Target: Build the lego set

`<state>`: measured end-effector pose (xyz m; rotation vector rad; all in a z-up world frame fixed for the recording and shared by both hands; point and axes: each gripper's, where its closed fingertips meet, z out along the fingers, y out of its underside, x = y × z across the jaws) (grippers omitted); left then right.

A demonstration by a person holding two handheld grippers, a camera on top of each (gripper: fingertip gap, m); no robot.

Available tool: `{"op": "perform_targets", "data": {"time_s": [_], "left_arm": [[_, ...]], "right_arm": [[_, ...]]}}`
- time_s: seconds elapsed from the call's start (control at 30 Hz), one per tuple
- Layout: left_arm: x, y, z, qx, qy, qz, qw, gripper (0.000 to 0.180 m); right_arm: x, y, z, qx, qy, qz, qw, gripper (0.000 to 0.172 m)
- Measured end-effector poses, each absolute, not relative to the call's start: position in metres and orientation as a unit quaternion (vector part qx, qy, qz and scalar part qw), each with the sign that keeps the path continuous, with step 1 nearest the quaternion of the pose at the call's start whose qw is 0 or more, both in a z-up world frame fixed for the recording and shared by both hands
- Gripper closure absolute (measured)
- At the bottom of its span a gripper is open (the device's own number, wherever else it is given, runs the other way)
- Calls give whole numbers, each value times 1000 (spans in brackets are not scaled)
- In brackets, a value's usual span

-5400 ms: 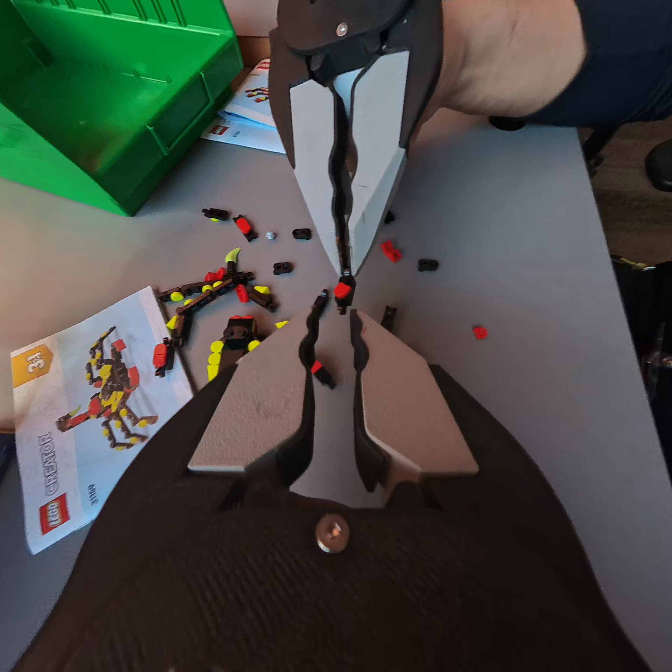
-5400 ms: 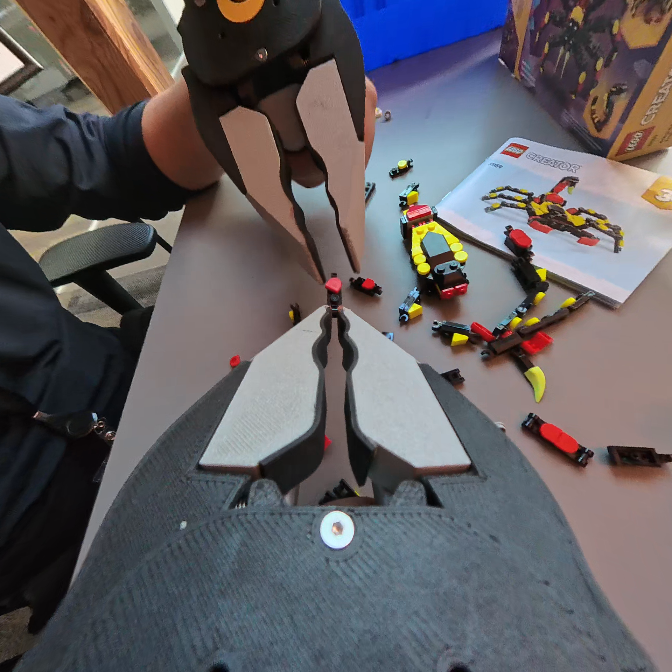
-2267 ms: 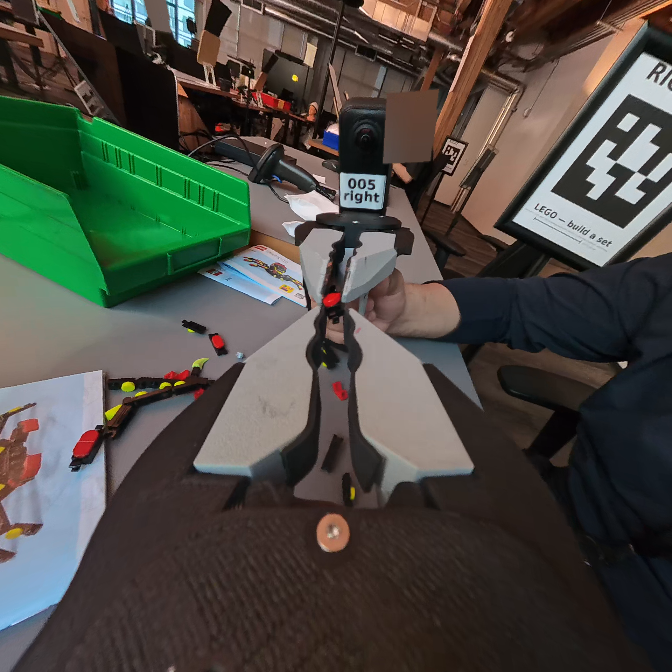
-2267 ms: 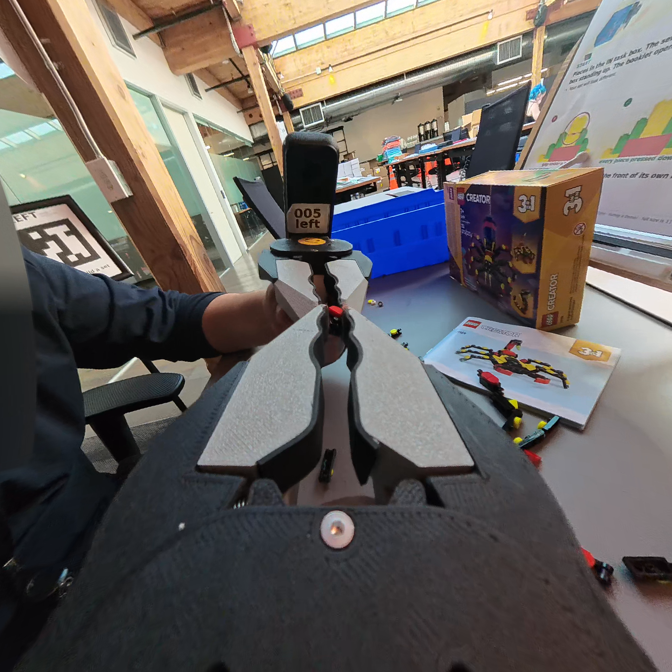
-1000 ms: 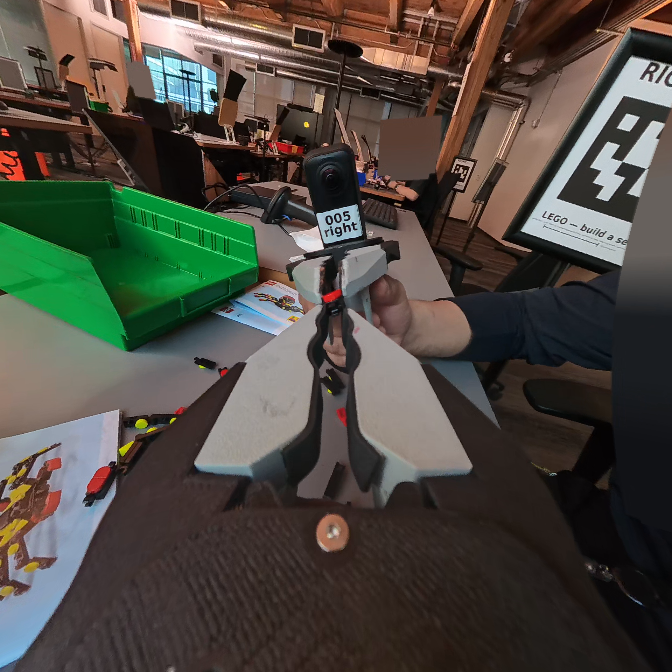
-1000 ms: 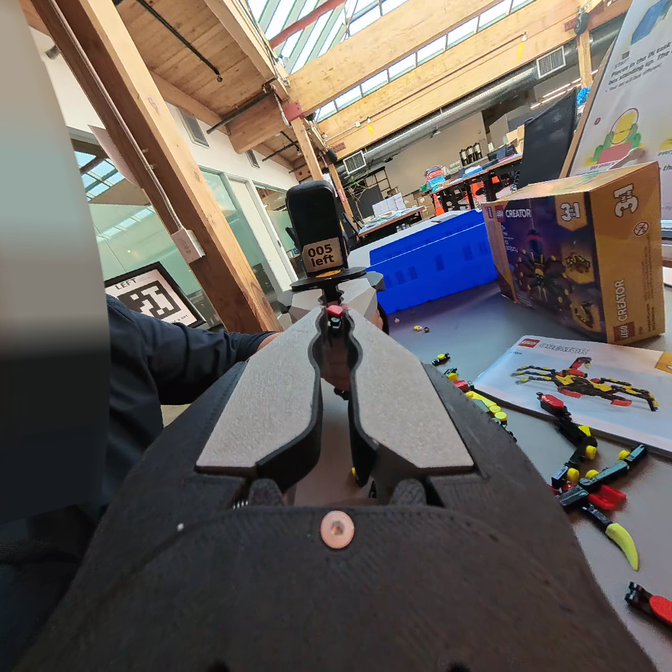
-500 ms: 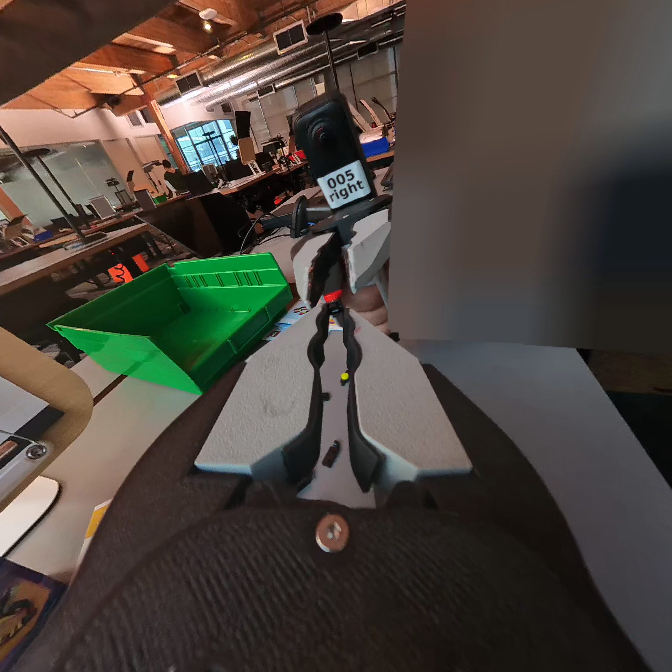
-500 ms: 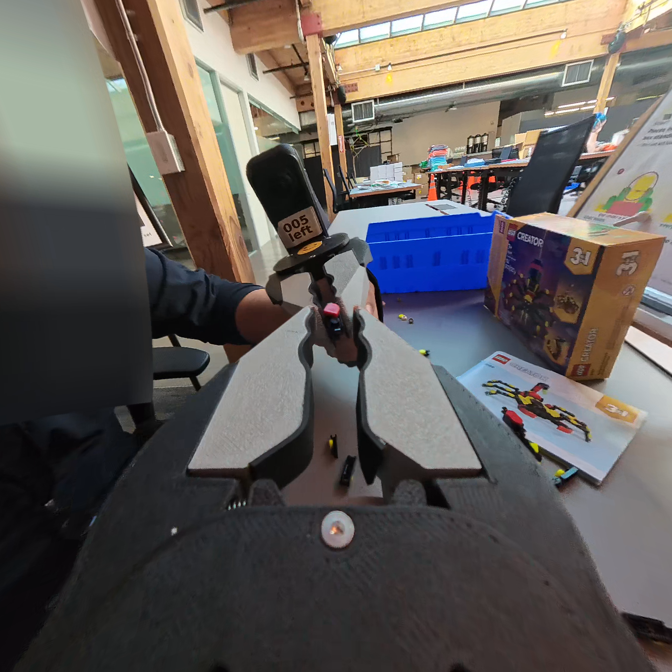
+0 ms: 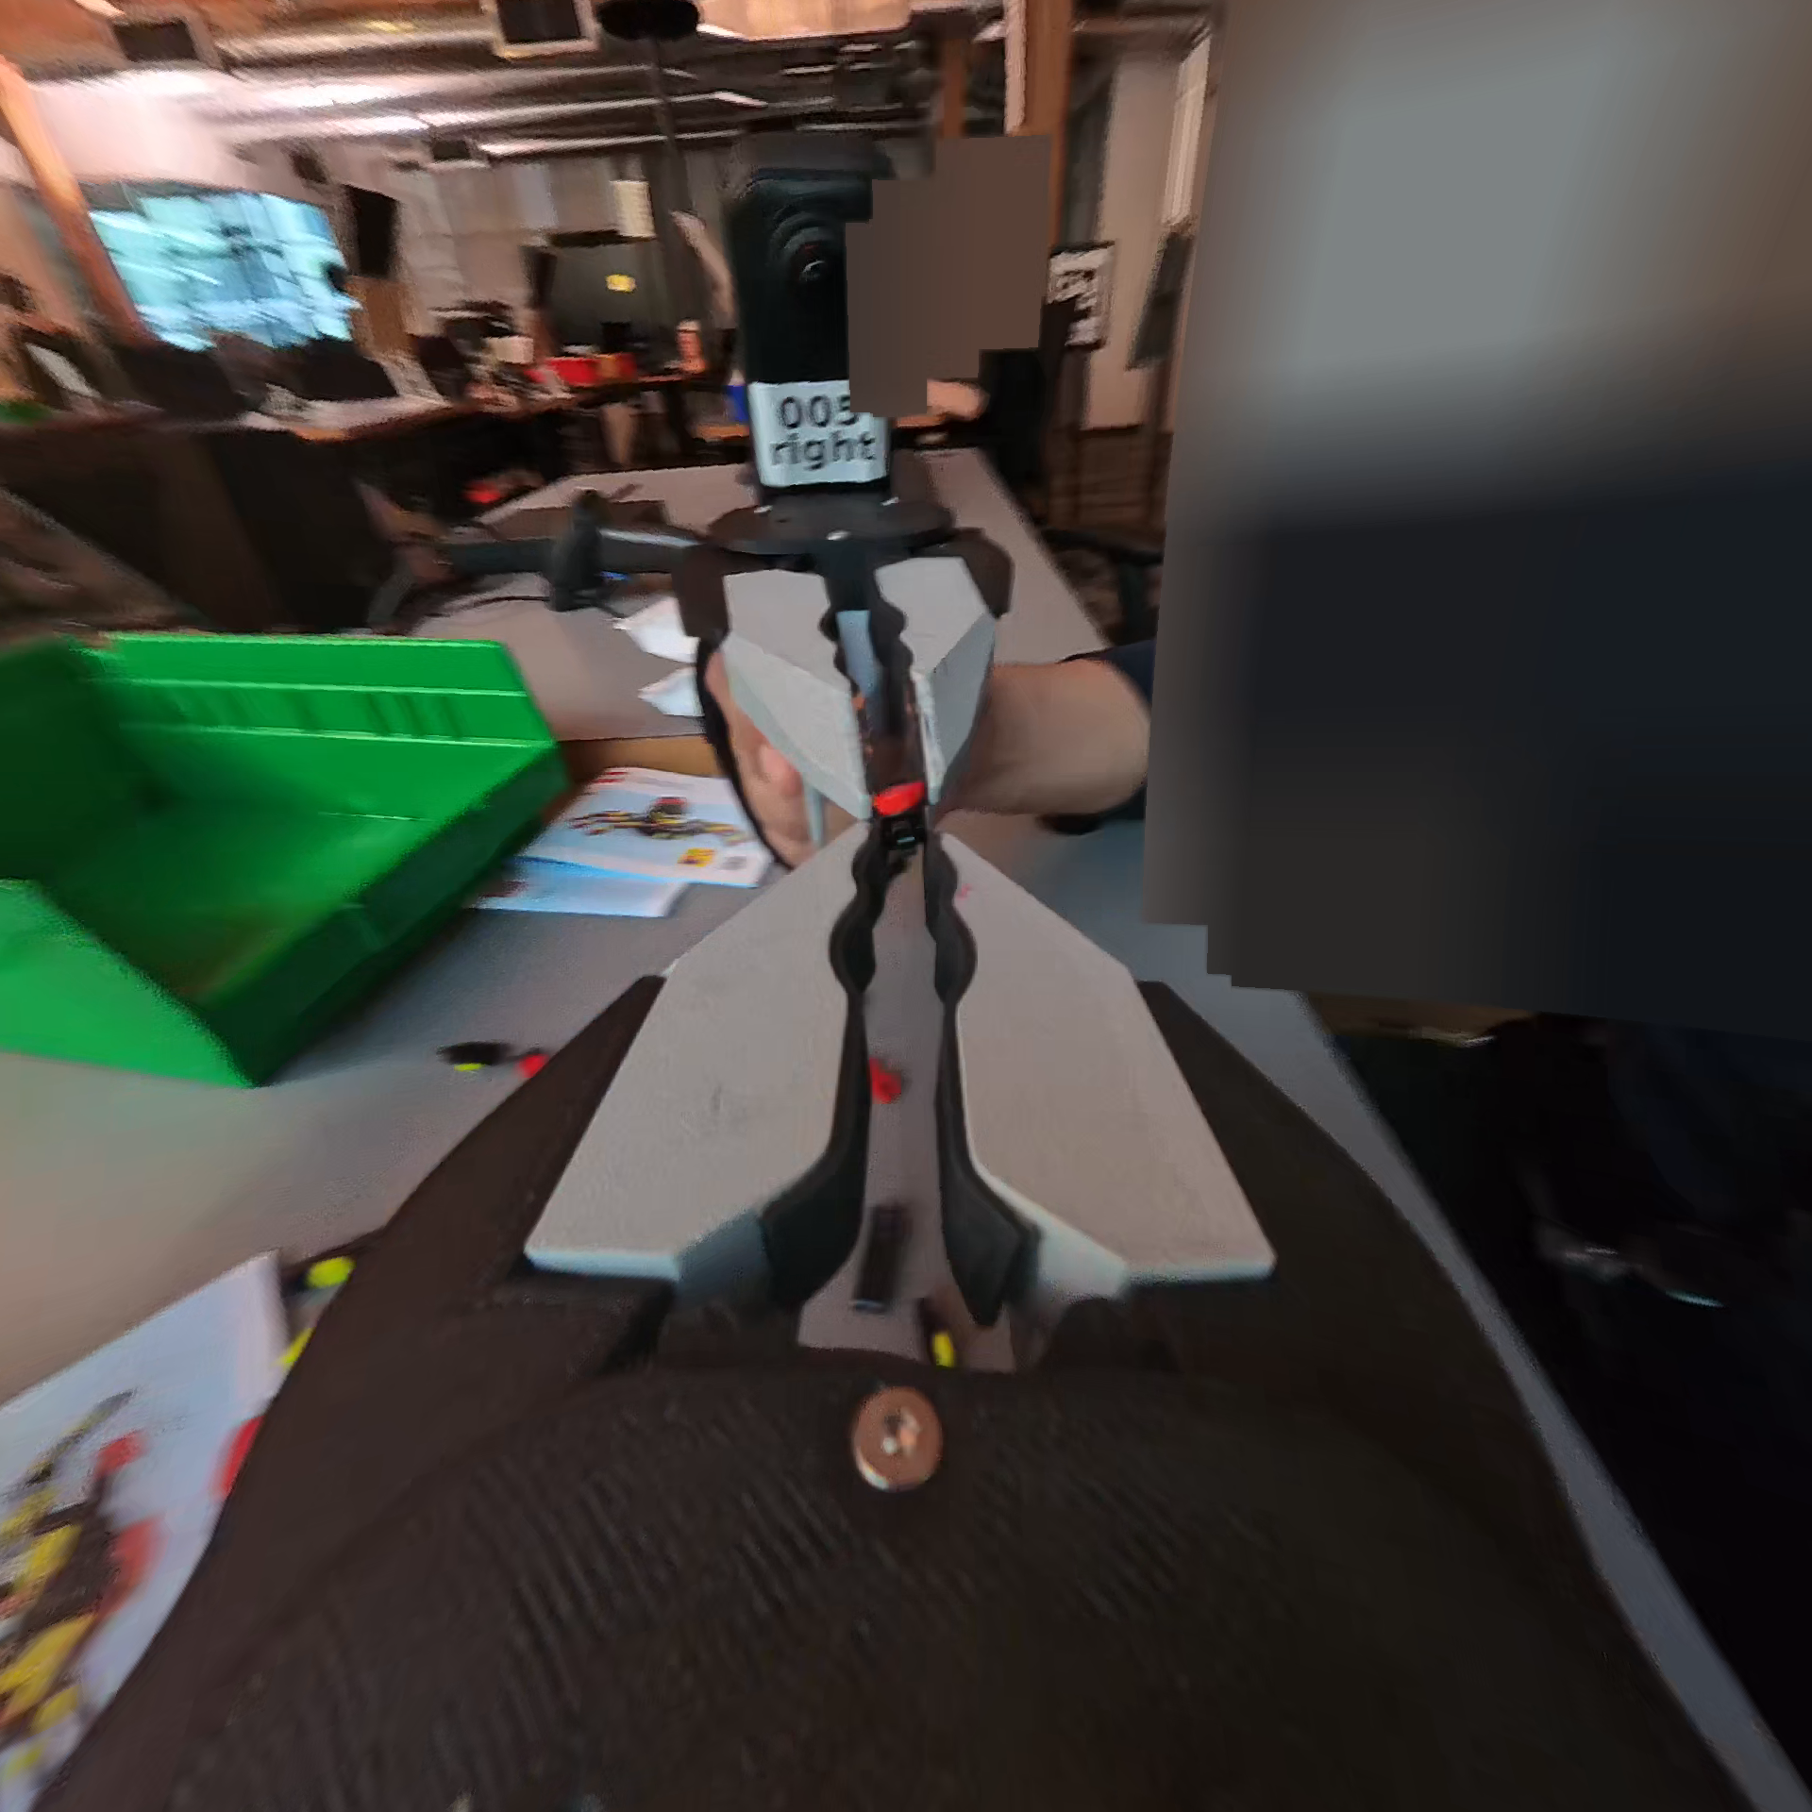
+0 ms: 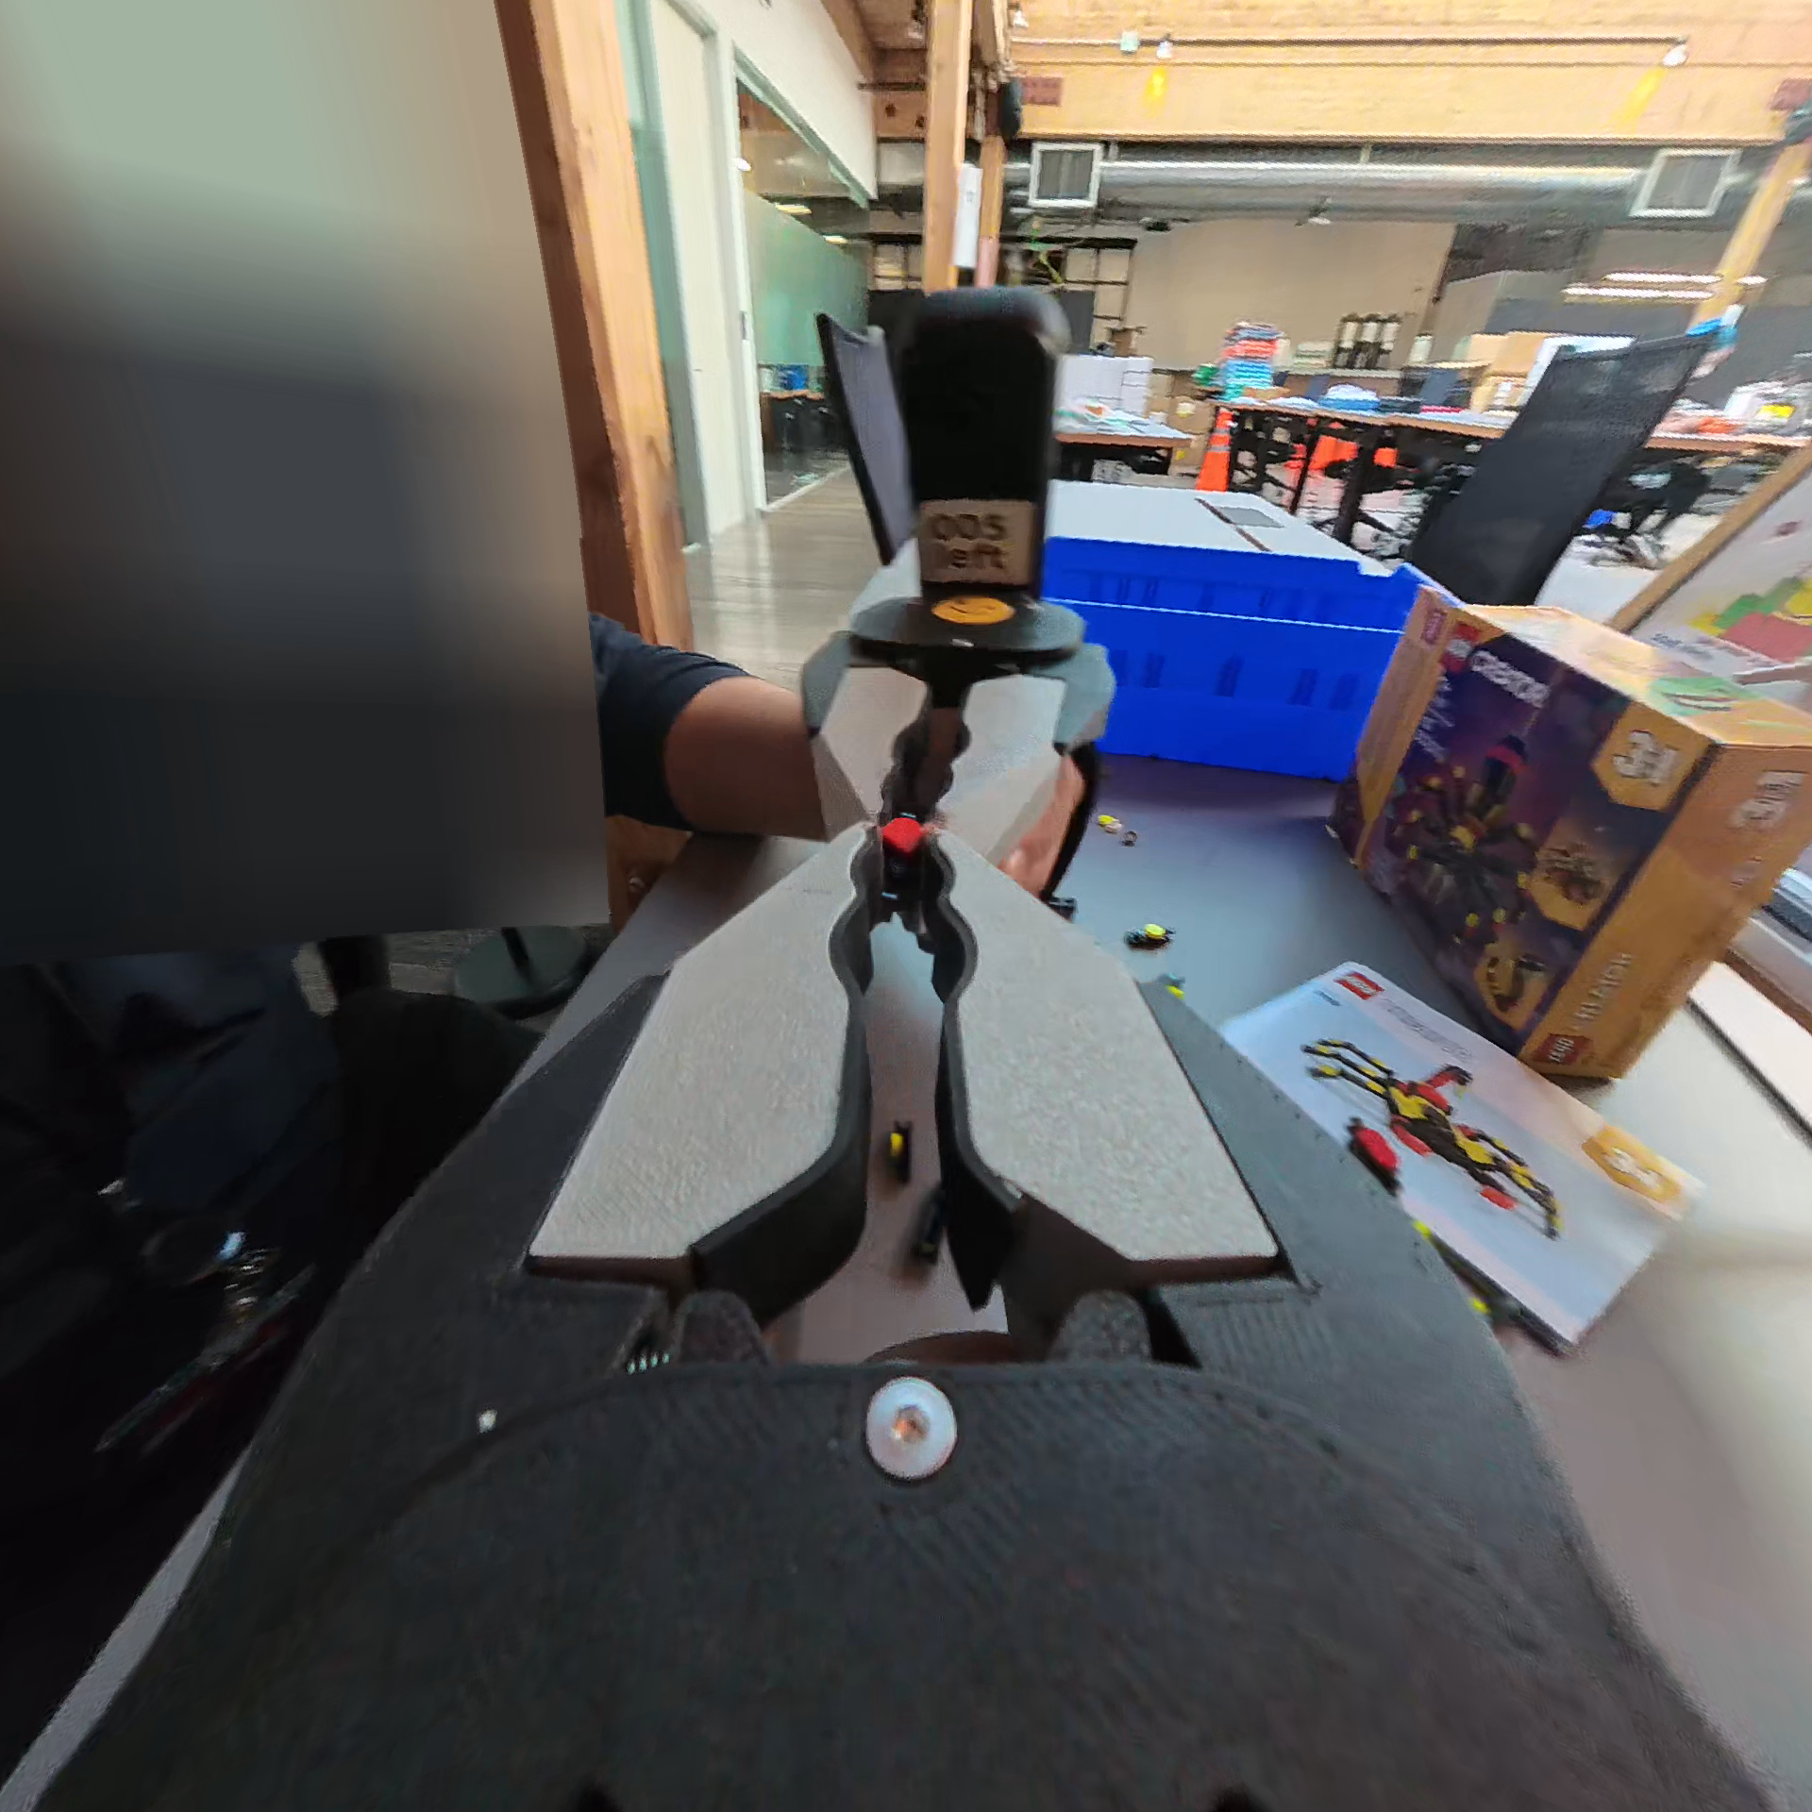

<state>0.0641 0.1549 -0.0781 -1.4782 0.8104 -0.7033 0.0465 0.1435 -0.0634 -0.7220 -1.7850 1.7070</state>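
While the left gripper stayed clenched on the small black-and-red toy brick piece, the right gripper, open before, pinched it too.

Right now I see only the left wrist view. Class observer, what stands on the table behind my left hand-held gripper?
Observer: A blue bin stands on the table, behind the left hand-held gripper.
Operator: Is anything beside that bin?
Observer: Yes. A yellow-orange box stands to its right, apart from it.
Operator: Is the table between them bare?
Observer: No. A small yellow-and-black piece lies loose there, nearer the right wrist camera than the bin.
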Motion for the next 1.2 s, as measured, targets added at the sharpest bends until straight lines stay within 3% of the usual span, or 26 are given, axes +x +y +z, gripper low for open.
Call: {"op": "perform_targets", "data": {"time_s": [0.1,0.2,0.33,0.6,0.77,1.2], "left_arm": [[71,138,-76,-619,353,-416,565,176],[76,132,-85,-621,366,-443,533,177],[81,140,-98,-641,378,-394,539,176],[53,165,-81,-648,352,-228,636,176],[53,165,-79,-645,357,-207,643,176],[51,172,-85,-662,355,-171,638,176]], "right_arm": [[53,132,-59,-246,-652,676,240,172],[55,120,-65,-229,-666,673,226,172],[46,117,-77,-254,-690,631,247,172],[42,151,-61,-287,-669,597,336,164],[40,158,-64,-292,-678,569,361,158],[34,156,-72,-293,-688,540,386,165]]}}
